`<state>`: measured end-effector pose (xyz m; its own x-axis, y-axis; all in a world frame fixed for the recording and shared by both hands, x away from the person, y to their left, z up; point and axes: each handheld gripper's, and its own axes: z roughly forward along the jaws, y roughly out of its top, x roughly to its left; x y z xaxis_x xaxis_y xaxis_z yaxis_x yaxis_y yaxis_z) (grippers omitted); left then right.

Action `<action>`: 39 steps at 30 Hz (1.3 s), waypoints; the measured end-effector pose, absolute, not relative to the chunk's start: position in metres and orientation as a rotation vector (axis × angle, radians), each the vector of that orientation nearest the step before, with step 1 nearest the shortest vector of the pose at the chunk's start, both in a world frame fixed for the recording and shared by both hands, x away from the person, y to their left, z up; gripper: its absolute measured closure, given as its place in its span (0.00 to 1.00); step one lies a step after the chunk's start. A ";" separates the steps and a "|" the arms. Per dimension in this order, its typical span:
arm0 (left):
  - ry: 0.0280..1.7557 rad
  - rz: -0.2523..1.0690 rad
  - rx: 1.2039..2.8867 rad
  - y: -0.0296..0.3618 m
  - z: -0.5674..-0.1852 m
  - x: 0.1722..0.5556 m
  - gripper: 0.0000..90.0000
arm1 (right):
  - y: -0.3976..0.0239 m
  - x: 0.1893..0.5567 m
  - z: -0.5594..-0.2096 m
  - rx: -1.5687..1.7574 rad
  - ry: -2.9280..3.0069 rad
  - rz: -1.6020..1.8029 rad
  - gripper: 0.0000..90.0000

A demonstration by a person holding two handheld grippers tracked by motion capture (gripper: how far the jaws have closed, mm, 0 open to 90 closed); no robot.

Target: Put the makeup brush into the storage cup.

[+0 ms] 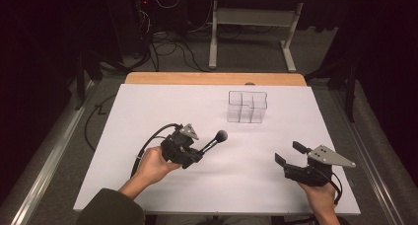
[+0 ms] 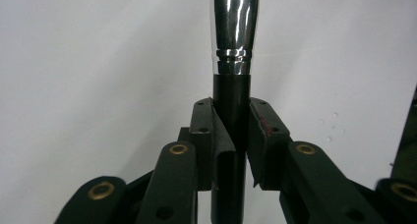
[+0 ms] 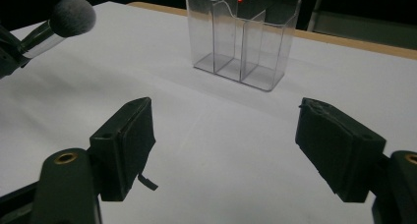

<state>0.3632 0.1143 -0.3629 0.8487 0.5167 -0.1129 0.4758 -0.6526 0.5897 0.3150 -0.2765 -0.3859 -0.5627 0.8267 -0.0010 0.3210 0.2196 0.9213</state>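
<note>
From above, we see one clear plastic organizer (image 1: pixel 247 107) on the white table (image 1: pixel 148 101), one makeup brush (image 1: pixel 213 141) left of it. Left hand-held gripper (image 2: pixel 231 135): black pads clamped on the brush's black handle, chrome ferrule above. Right hand-held gripper (image 3: pixel 223 150): jaws wide apart, facing the three-compartment organizer (image 3: pixel 243 37) and the fluffy brush head (image 3: pixel 73 16)

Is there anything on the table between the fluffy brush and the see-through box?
No. In the high view, just bare white table lies between the brush held in the left gripper and the clear box. The right gripper view shows this too.
</note>
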 end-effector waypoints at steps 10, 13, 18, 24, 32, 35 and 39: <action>0.701 0.085 2.327 0.116 -0.361 0.350 0.82 | -0.276 0.315 -0.386 1.045 2.002 1.332 0.29; 0.695 0.087 2.303 0.116 -0.360 0.347 0.82 | -0.276 0.314 -0.385 1.040 1.996 1.357 0.29; 0.694 0.090 2.263 0.115 -0.360 0.343 0.82 | -0.274 0.313 -0.385 1.014 2.007 1.365 0.28; 0.686 0.097 2.229 0.113 -0.358 0.340 0.82 | -0.273 0.314 -0.387 1.012 2.033 1.364 0.28; 0.671 0.122 2.177 0.112 -0.357 0.337 0.82 | -0.270 0.312 -0.386 0.992 2.035 1.363 0.27; 0.672 0.127 2.163 0.113 -0.357 0.337 0.82 | -0.267 0.311 -0.385 0.968 2.035 1.357 0.27; 0.666 0.134 2.157 0.113 -0.358 0.335 0.82 | -0.262 0.310 -0.384 0.951 2.038 1.359 0.26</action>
<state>0.3348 0.1126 -0.3578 0.8524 0.5053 -0.1345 0.4141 -0.4954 0.7636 0.3100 -0.2616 -0.3844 -0.6256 0.7796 -0.0308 0.2710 0.2541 0.9284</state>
